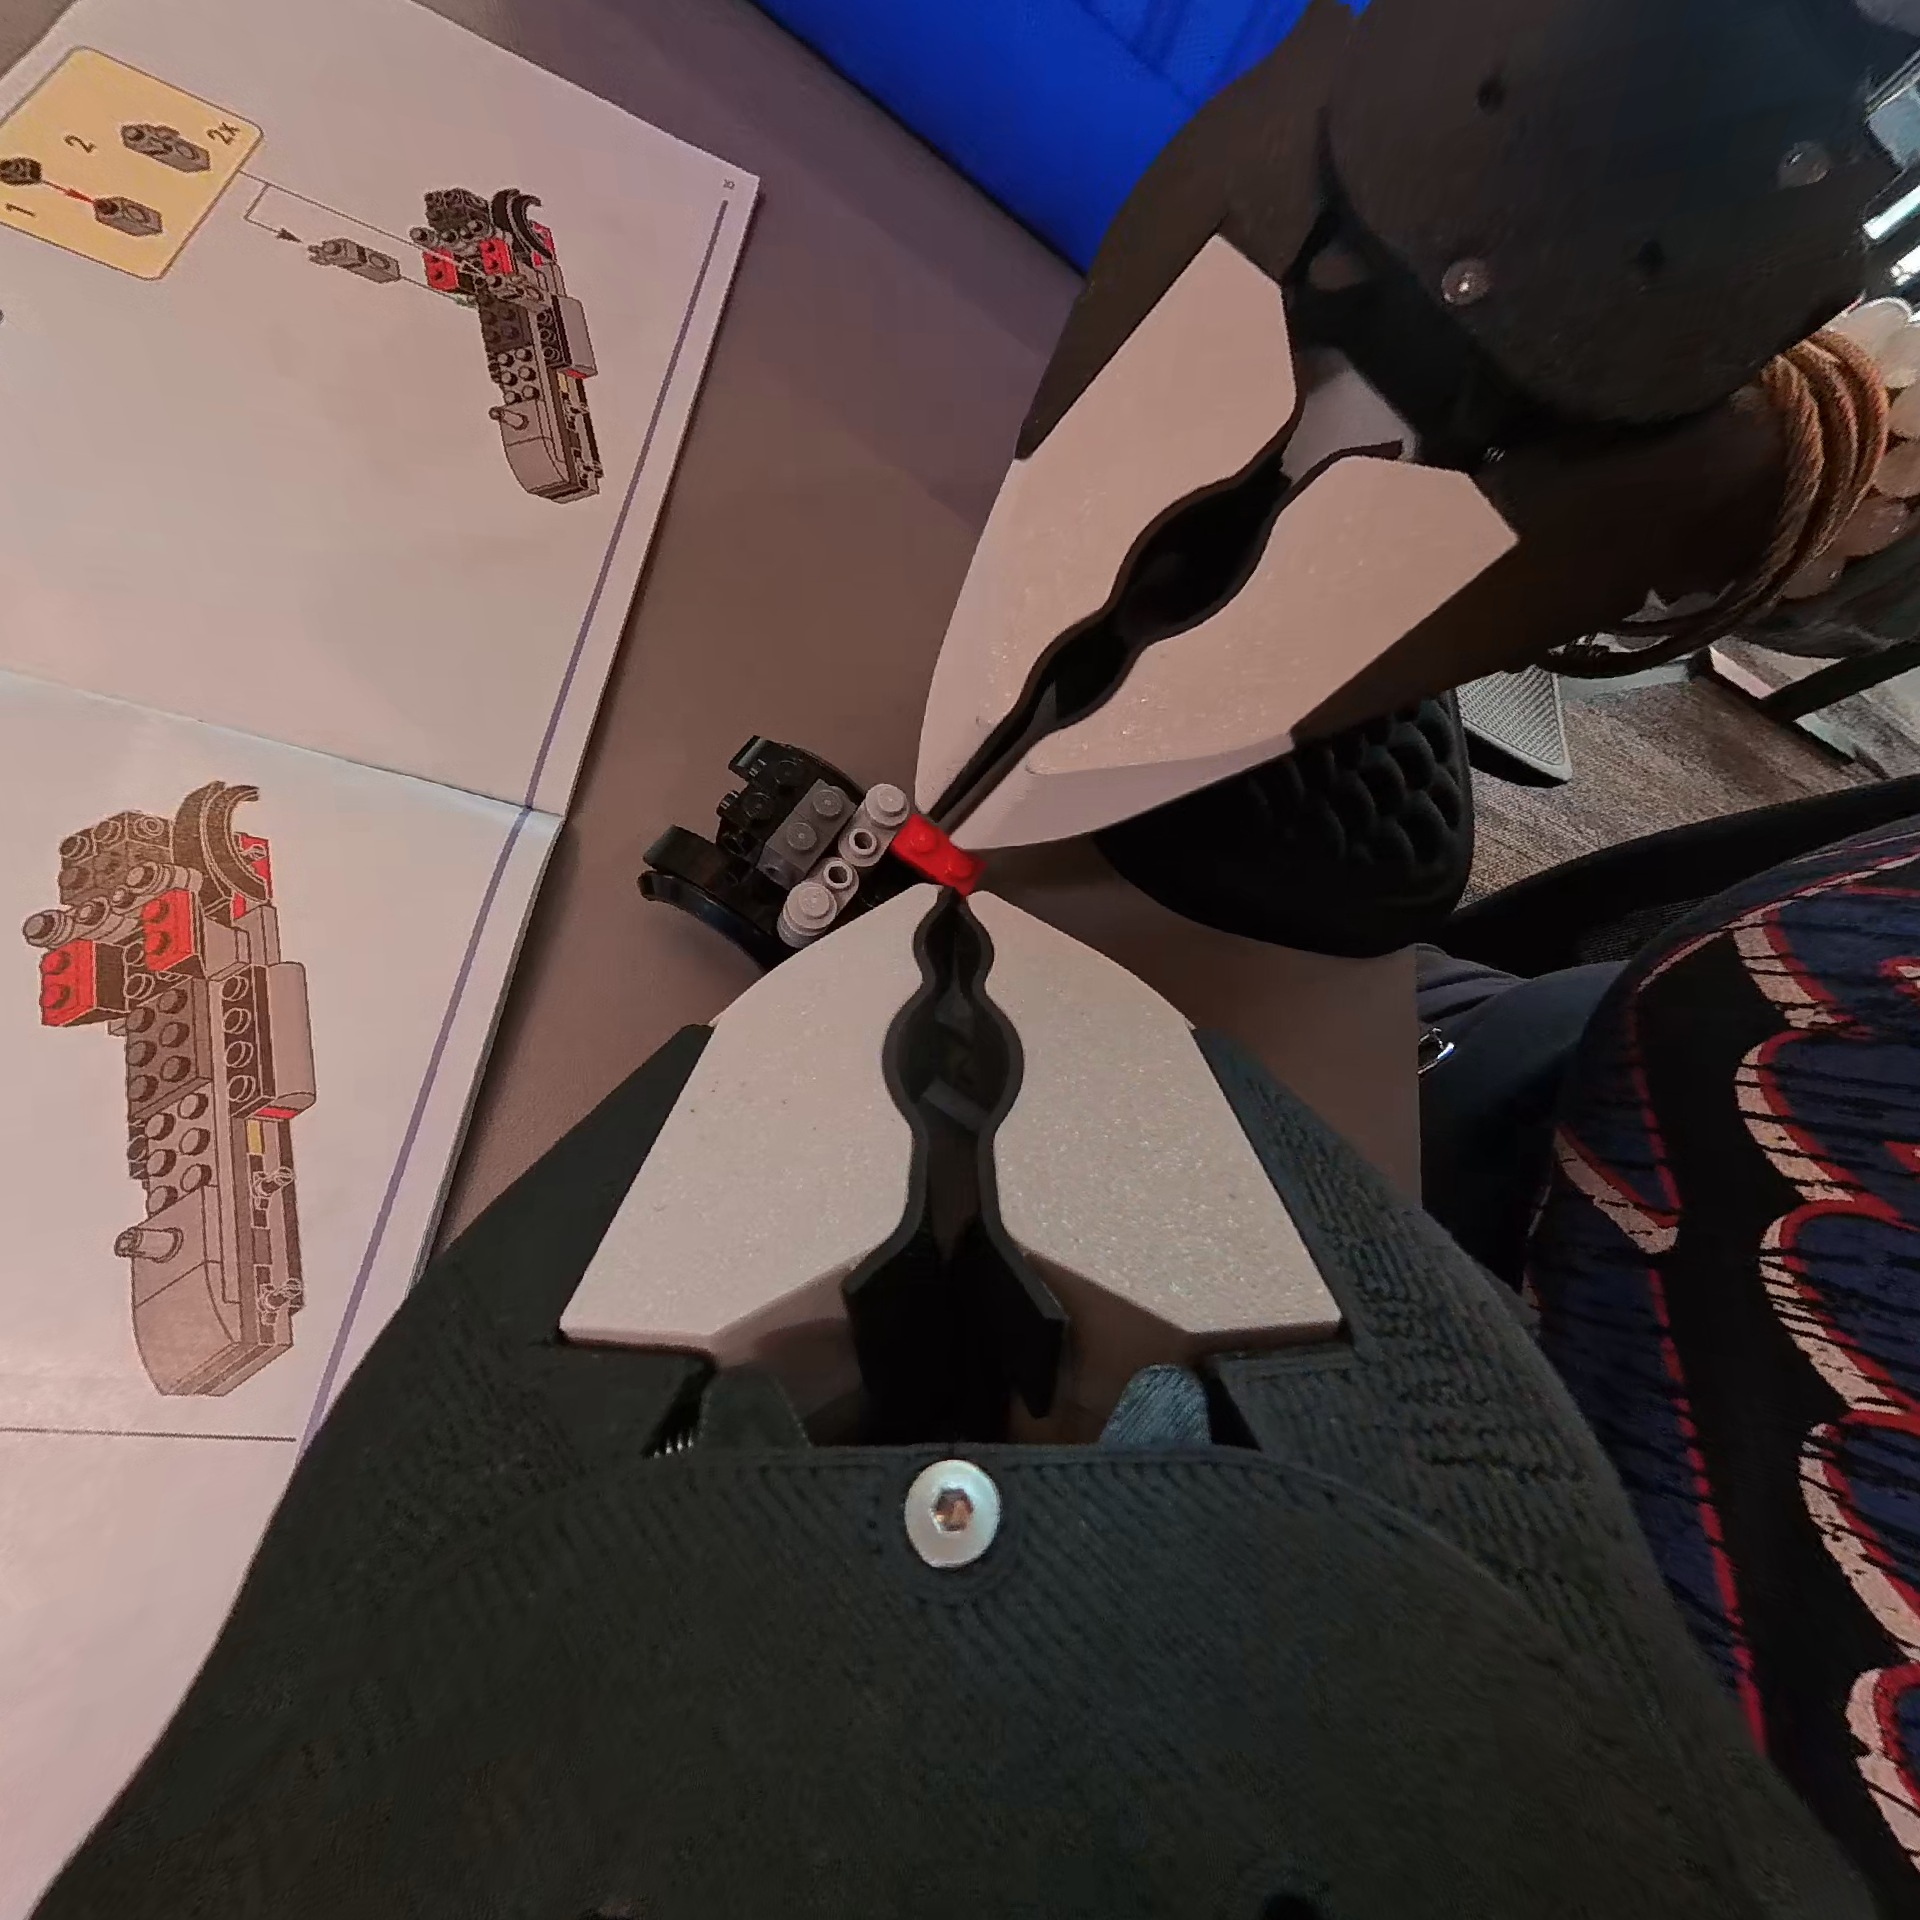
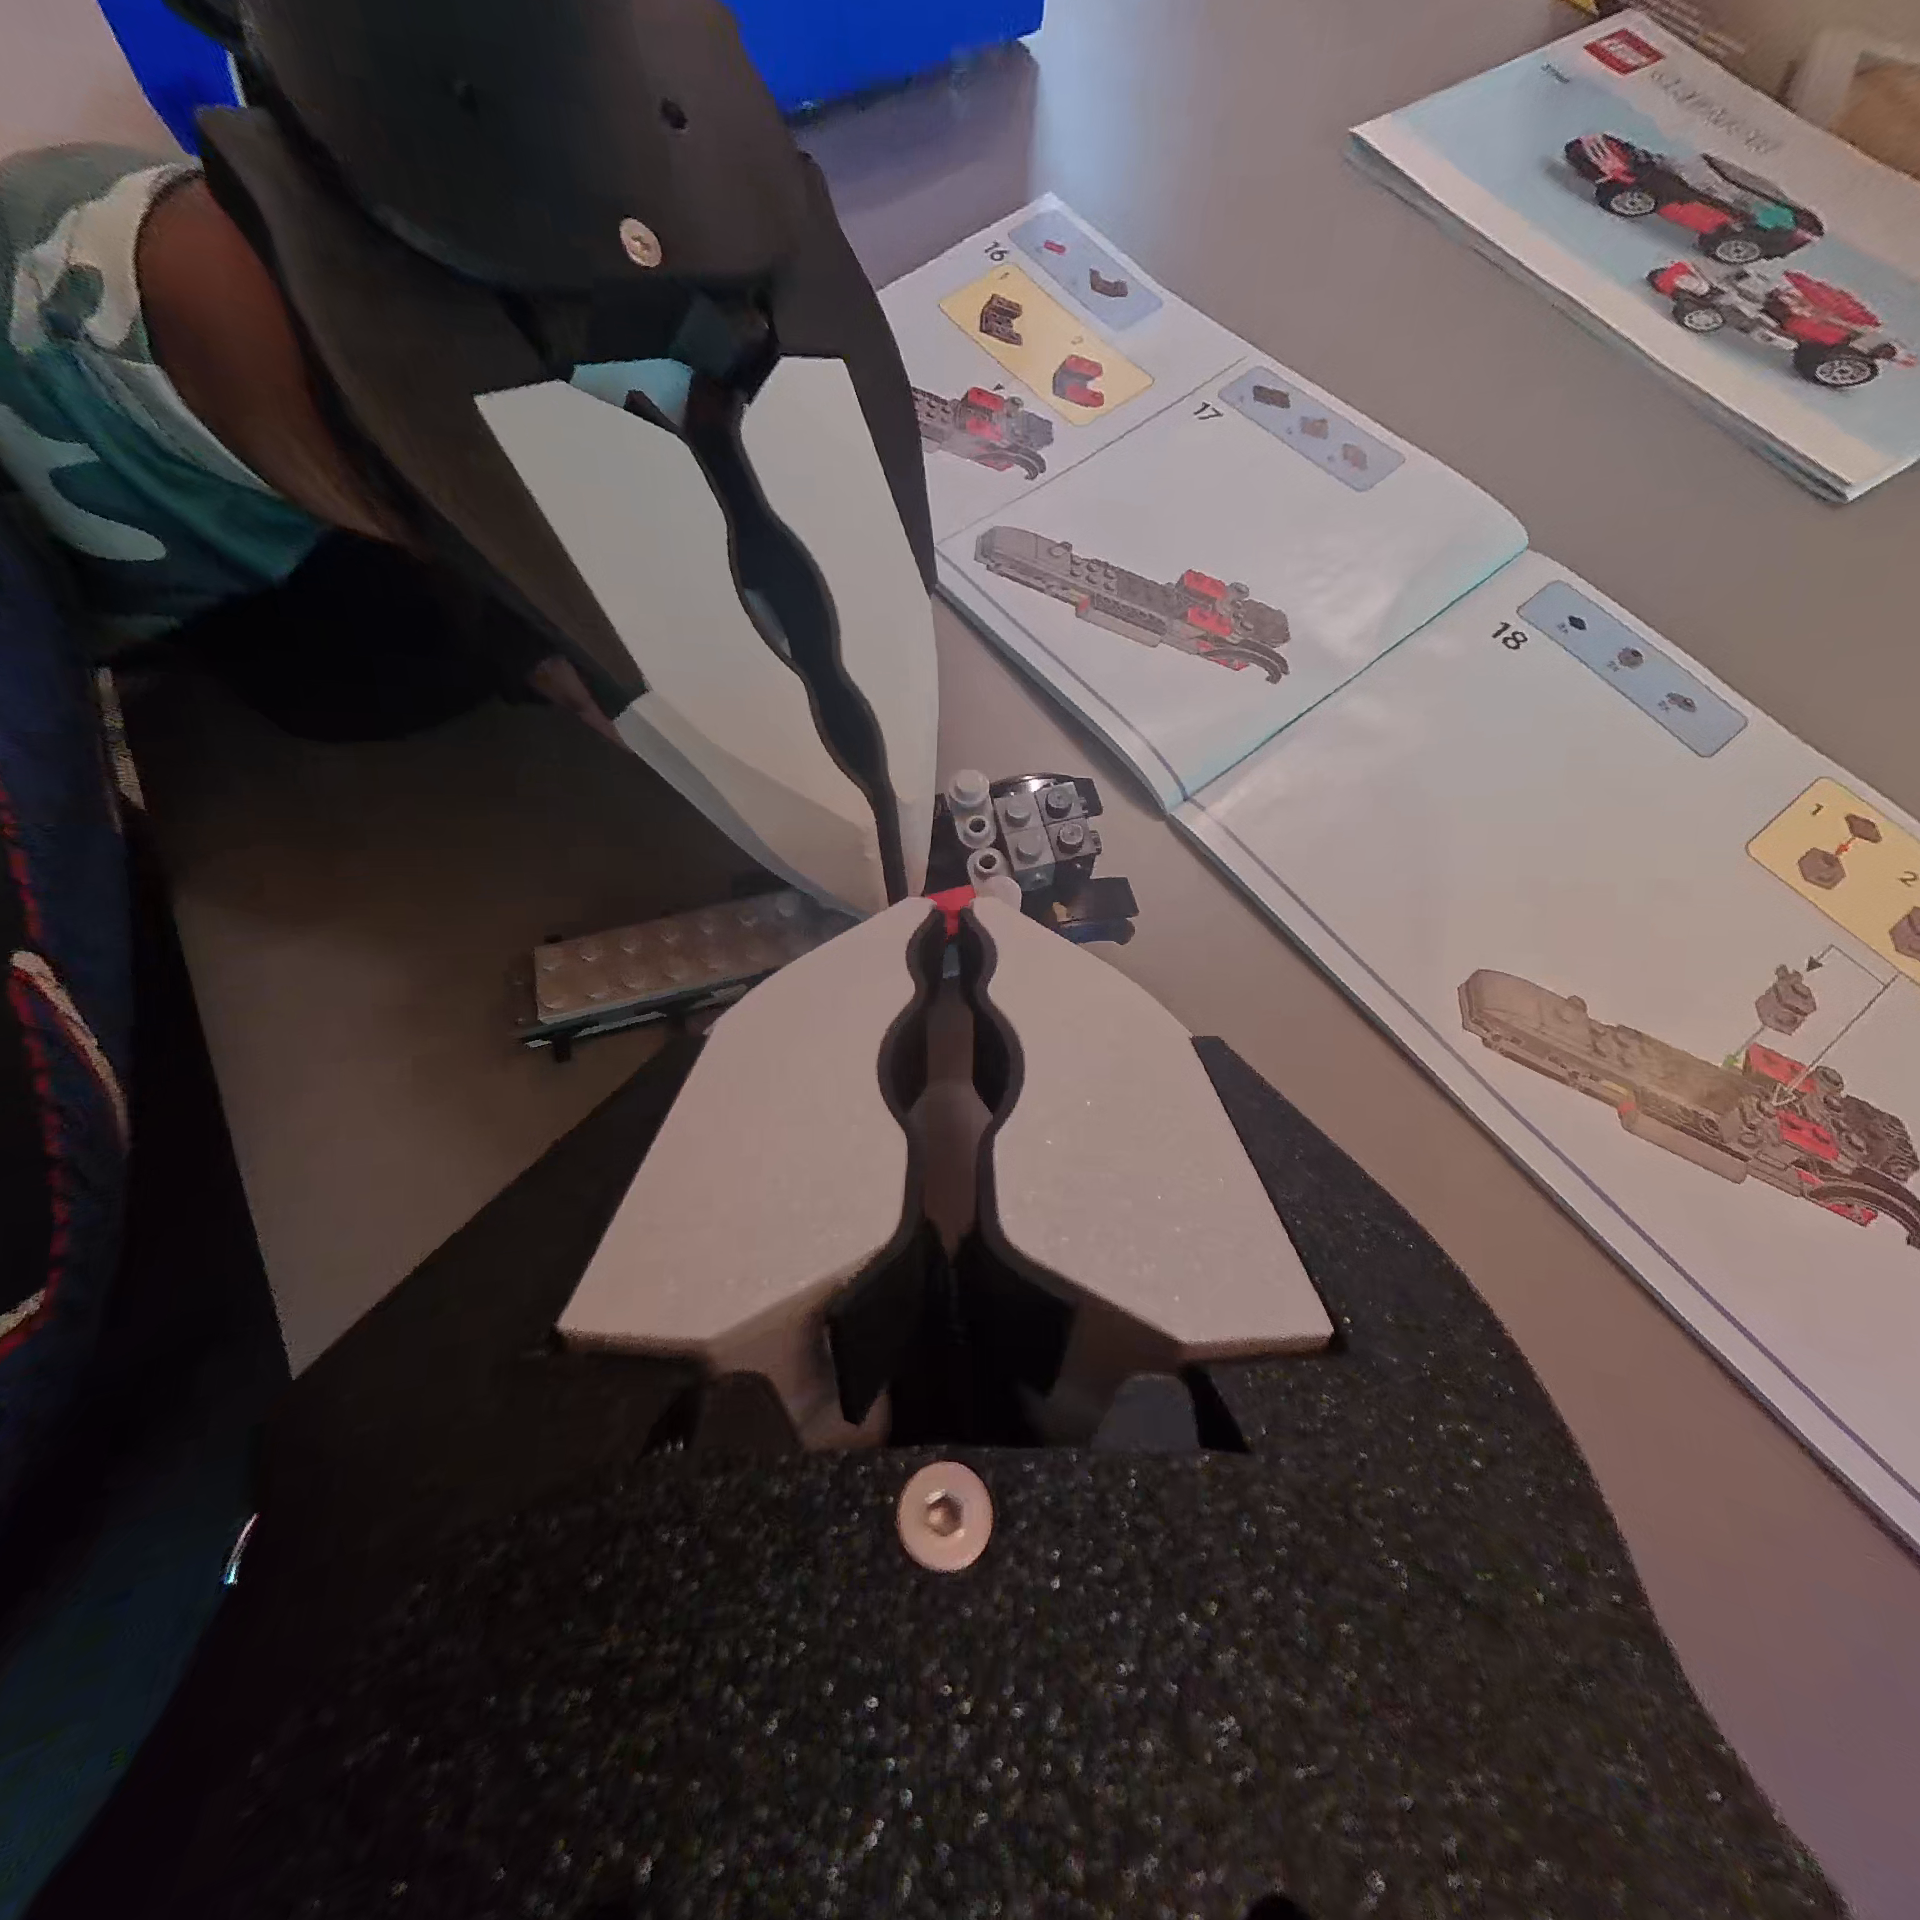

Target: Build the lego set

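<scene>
**Two grippers meet over a small red brick on a part-built model**

The left gripper (image 1: 940, 904) reaches in from below, its pale grey fingers (image 1: 790, 1122) clenched together at the tips, which sit beside a small red plastic brick (image 1: 935, 854). Whether those tips pinch anything cannot be made out. The right gripper (image 2: 948, 920) comes from the opposite side, its fingers (image 2: 1122, 1143) clenched on the same red brick (image 2: 951, 899), of which only a sliver shows in its own view.

The brick touches the end of a black and grey brick assembly (image 1: 774, 847) lying on the grey counter (image 1: 831, 436). Its lower half is hidden behind the left gripper's fingers. A long grey studded plate (image 2: 665, 961) lies just beside it, partly covered by both grippers.

An open paper instruction booklet (image 1: 312, 644) lies flat to one side, cut off by the frame edge. A second, closed booklet (image 2: 1662, 239) sits farther away. A patterned dark sleeve (image 1: 1745, 1195) fills one edge
</scene>
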`<state>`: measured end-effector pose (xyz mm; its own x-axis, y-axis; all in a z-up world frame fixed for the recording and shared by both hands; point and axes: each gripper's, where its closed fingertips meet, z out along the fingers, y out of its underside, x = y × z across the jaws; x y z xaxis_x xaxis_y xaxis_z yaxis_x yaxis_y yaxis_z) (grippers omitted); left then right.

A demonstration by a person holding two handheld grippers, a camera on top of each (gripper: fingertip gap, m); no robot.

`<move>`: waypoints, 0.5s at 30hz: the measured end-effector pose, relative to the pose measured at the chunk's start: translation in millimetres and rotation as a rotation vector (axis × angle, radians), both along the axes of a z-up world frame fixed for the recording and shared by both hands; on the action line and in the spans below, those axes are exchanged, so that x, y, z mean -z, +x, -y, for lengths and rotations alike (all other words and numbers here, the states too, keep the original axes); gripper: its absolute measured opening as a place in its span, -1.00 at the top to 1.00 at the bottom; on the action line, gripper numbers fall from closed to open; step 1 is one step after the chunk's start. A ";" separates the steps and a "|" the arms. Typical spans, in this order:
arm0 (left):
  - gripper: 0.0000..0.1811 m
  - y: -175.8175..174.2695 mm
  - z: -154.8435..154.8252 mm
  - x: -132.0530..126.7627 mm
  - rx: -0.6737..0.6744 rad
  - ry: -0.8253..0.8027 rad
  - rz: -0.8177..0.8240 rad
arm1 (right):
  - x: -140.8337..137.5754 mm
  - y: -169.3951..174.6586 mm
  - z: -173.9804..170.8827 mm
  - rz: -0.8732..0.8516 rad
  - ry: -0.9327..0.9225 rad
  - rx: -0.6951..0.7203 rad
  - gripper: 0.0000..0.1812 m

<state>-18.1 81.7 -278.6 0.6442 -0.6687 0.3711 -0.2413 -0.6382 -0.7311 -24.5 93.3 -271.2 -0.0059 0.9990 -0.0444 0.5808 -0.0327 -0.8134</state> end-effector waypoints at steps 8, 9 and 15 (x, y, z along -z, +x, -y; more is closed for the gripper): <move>0.99 0.2 0.2 -0.3 0.003 -0.008 0.010 | -0.1 -0.1 1.2 -0.008 0.038 -0.003 1.00; 0.99 0.2 0.2 -0.2 0.003 -0.009 0.011 | -0.1 -0.2 1.3 -0.011 0.041 -0.002 1.00; 0.99 0.4 0.5 -0.2 0.004 0.008 -0.001 | -0.5 0.0 1.5 -0.023 0.037 -0.002 1.00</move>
<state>-17.7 81.3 -278.4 0.6419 -0.6742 0.3652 -0.2448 -0.6316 -0.7356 -24.6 91.8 -270.7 -0.0088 0.9999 -0.0076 0.5621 -0.0013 -0.8271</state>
